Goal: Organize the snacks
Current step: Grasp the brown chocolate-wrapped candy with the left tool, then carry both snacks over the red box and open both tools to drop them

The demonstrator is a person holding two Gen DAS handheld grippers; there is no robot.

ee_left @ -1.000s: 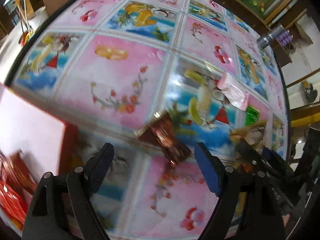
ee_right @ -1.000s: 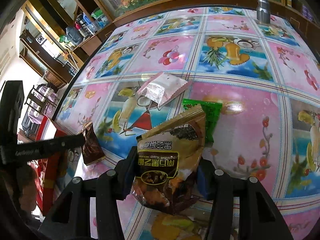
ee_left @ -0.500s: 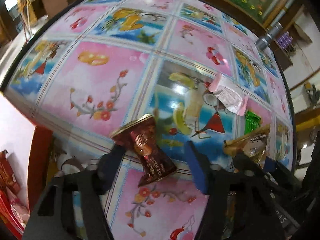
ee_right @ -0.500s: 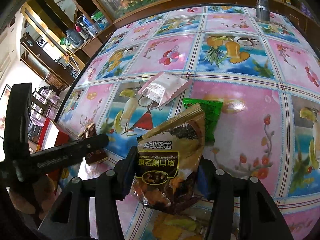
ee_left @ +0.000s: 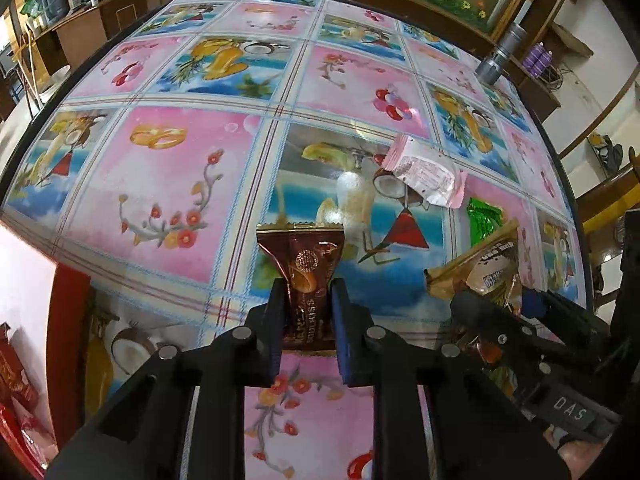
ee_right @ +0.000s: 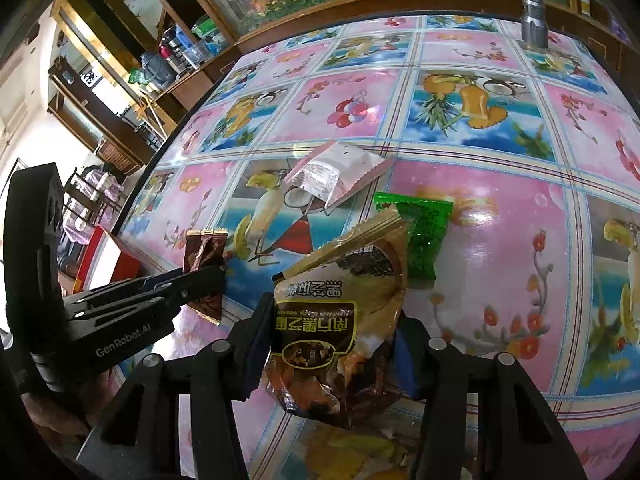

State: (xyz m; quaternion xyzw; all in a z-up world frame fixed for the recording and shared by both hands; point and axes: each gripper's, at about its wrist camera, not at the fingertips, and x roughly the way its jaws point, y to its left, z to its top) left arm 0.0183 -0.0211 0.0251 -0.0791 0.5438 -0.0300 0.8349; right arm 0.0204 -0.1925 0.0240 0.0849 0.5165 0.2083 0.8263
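- At 9 o'clock of the left wrist view, a red box (ee_left: 66, 312) stands at the edge of the table (ee_left: 192, 168), with red packets inside it at 8 o'clock.
- Centre of that view: the left gripper (ee_left: 308, 320) has just closed its jaws and now pinches a dark brown wrapper (ee_left: 306, 276) across its lower half. The wrapper's long axis runs 12 to 6 o'clock, its crimped gold end pointing to 12; whether its lower end touches the table I cannot tell.
- At 2 o'clock of the wrapper, a pink-and-white packet (ee_left: 428, 174) lies flat on the cloth, long axis roughly 10 to 4 o'clock.
- Just beside it, at 3 o'clock, a green packet (ee_left: 482, 218) lies flat, partly hidden.
- In the right wrist view the right gripper (ee_right: 332, 352) clamps a gold-and-brown snack bag (ee_right: 340, 316) by its sides, jaws partly spread around it. The bag stands lifted, printing upside down, long axis 1 to 7 o'clock, sealed top edge toward 1.
- Far off at 1 o'clock a metal flashlight (ee_right: 534, 12) stands on the table.
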